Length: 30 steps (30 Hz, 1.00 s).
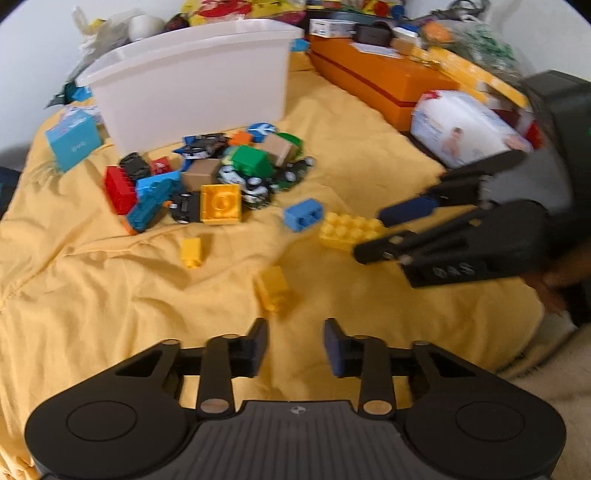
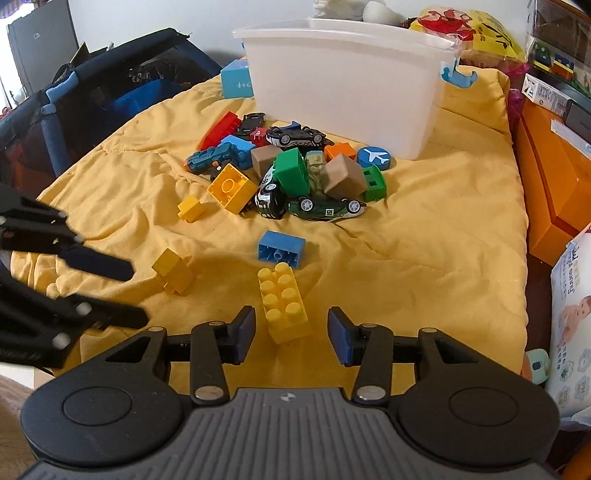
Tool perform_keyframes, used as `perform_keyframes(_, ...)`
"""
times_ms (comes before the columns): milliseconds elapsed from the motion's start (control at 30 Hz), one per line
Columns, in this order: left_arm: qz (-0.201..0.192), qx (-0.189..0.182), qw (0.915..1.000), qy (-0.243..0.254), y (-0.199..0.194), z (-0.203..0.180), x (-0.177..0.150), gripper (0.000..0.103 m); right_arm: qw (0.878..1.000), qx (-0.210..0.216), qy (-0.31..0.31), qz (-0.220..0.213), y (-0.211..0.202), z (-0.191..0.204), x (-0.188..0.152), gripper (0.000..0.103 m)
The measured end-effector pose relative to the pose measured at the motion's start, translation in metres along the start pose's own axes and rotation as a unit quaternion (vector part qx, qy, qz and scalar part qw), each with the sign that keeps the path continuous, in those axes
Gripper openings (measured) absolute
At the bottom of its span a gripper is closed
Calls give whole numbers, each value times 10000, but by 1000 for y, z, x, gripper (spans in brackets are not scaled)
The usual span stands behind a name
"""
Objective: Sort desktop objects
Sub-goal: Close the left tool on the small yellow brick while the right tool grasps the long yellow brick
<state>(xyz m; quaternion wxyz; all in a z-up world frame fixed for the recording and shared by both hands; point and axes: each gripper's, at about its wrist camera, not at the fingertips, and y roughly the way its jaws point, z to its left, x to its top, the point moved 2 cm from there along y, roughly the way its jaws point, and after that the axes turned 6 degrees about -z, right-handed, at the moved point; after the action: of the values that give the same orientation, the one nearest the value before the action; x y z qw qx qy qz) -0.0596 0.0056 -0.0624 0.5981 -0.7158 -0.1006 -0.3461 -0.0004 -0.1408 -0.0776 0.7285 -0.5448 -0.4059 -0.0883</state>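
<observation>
White wall (image 2: 147, 14), yellow bedspread (image 2: 443, 221)

Left hand-held gripper (image 1: 295, 347): matte black plastic body, ribbed grey centre panel w/ small round black-white mark, two round discs at the sides, black link arms w/ silver pivot screws, dark blue pads on fingers (image 1: 334, 347). Right hand-held gripper (image 2: 291, 334): same build, blue pads, silver screws.

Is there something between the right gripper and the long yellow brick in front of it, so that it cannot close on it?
Nothing visible does. The long yellow brick lies alone on the yellow cloth, its near end already between the open pads of the right gripper. The blue brick lies just beyond its far end.
</observation>
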Motion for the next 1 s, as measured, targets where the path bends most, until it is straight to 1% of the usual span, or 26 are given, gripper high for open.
perform_keyframes(100, -100, -84, 9998, 117, -4, -6, 3, 31, 10000, 30, 28, 11, 1, 0, 0, 47)
perform_keyframes(167, -169, -135, 9997, 100, -1, -5, 8, 31, 10000, 29, 28, 0, 2, 0, 1, 47)
perform_keyframes(267, -178, -48, 9998, 85, 12, -1, 16, 31, 10000, 6, 16, 1, 3, 0, 2, 47)
perform_keyframes(333, -258, -122, 9996, 19, 20, 5, 23, 31, 10000, -12, 11, -5, 2, 1, 2, 47)
perform_keyframes(433, -356, -13, 9993, -71, 28, 12, 32, 31, 10000, -44, 88, 4, 2, -1, 1, 47)
perform_keyframes(567, -565, -69, 9981, -238, 12, 15, 35, 32, 9998, -57, 156, -71, -1, -3, -1, 47)
perform_keyframes(633, -523, -48, 9986, 14, 7, 7, 30, 32, 9998, 1, 119, -131, -4, -2, -2, 48)
perform_keyframes(733, -423, -24, 9970, 651, 12, -12, 20, 33, 9999, 35, -39, -160, -5, 1, -4, 48)
perform_keyframes(800, -426, 104, 9931, 1086, 18, -23, 16, 33, 9995, -21, -191, -248, -6, 4, -4, 48)
perform_keyframes(867, -567, 146, 9880, 1426, 23, -31, 15, 35, 9991, -84, -335, -238, -5, 6, -3, 48)
perform_keyframes(1000, -408, 346, 9799, 1921, 44, -35, 13, 32, 9993, -82, -346, -127, 2, 7, -6, 46)
